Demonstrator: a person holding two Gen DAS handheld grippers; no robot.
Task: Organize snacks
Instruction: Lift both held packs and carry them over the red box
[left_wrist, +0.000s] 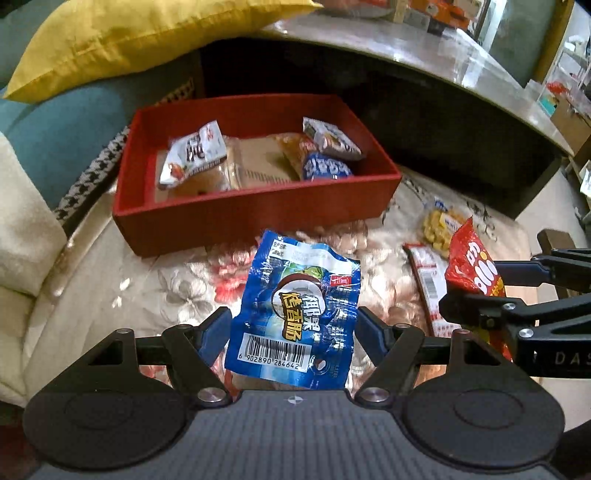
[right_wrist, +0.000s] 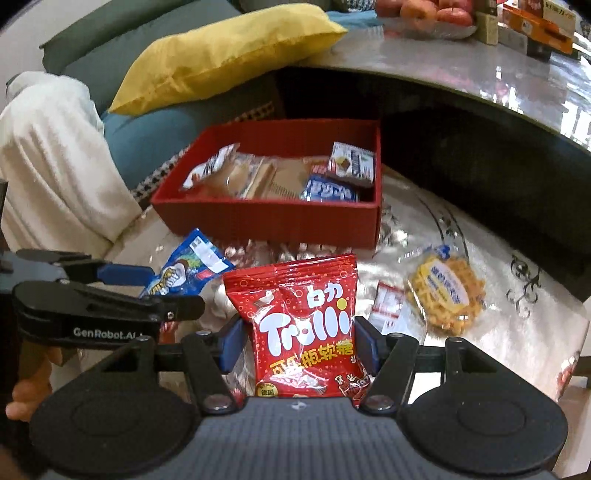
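**A:** What's hard to make out?

**B:** The heap inside the red box. A silver-white packet leans at its left end, a blue one lies at the right under a small white sachet, and clear-wrapped pastries fill the middle, but their print is too blurred to read. The box's near wall hides the lower parts of all of them. A red-and-white strip packet on the cloth is partly covered by the right gripper.

**A:** And what can be read?

**B:** The blue packet in the left gripper shows a barcode, 6 902890 284642, and yellow Chinese characters. The blue finger pads sit against both its sides, clamped on it, lifted just in front of the box. The right gripper pinches a red bag marked "Trolli" in white, with Chinese lettering below; its pads press the bag's edges. "GenRobot.AI" is printed on the side of the left gripper in the right wrist view.

**A:** The surroundings?

**B:** A floral cloth covers the surface. A clear bag of yellow snacks lies on it, right of the box. Behind are a yellow cushion, a teal sofa, a white throw and a glossy grey table carrying fruit and boxes.
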